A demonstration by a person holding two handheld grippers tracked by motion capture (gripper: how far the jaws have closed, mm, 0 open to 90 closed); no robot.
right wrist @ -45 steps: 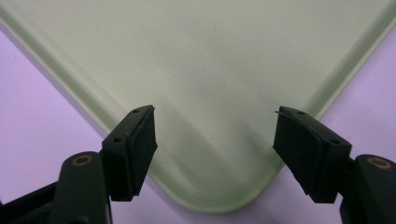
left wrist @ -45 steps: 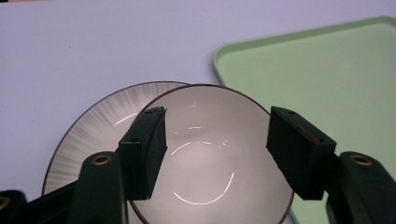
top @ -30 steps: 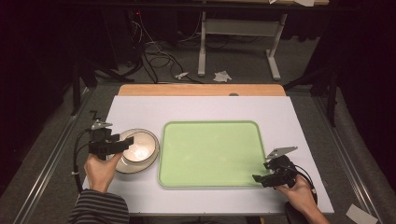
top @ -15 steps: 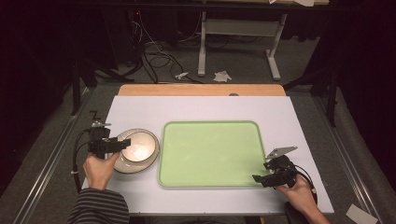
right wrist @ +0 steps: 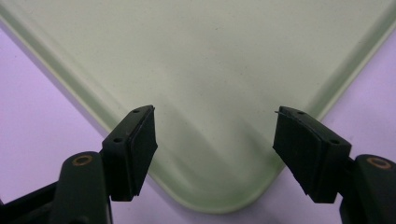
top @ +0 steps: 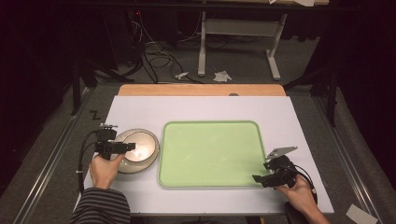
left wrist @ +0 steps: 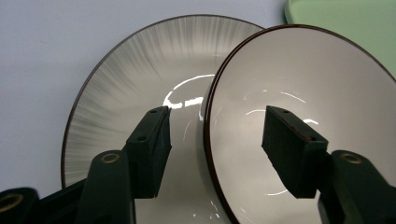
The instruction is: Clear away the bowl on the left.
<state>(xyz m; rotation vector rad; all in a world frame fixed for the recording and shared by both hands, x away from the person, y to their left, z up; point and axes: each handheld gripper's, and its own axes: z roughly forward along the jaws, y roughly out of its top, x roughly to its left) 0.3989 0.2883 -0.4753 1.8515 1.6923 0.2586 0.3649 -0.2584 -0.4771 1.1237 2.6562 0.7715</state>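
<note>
The left gripper [left wrist: 212, 140], jaws spread and just closing, straddles the bowl [left wrist: 299, 116] rim beside the green tray [top: 212, 154]; pads untouched. The right gripper [right wrist: 215, 154] gapes over the tray's corner.

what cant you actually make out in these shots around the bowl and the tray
- Left gripper view: the bowl covers part of the plate under it; the bowl's near rim is cut off by the bottom edge.
- High view: the left hand-held gripper hides part of the bowl, so whether a pad touches the rim is too small to tell.
- Right gripper view: most of the green tray runs past the frame edges.
</note>
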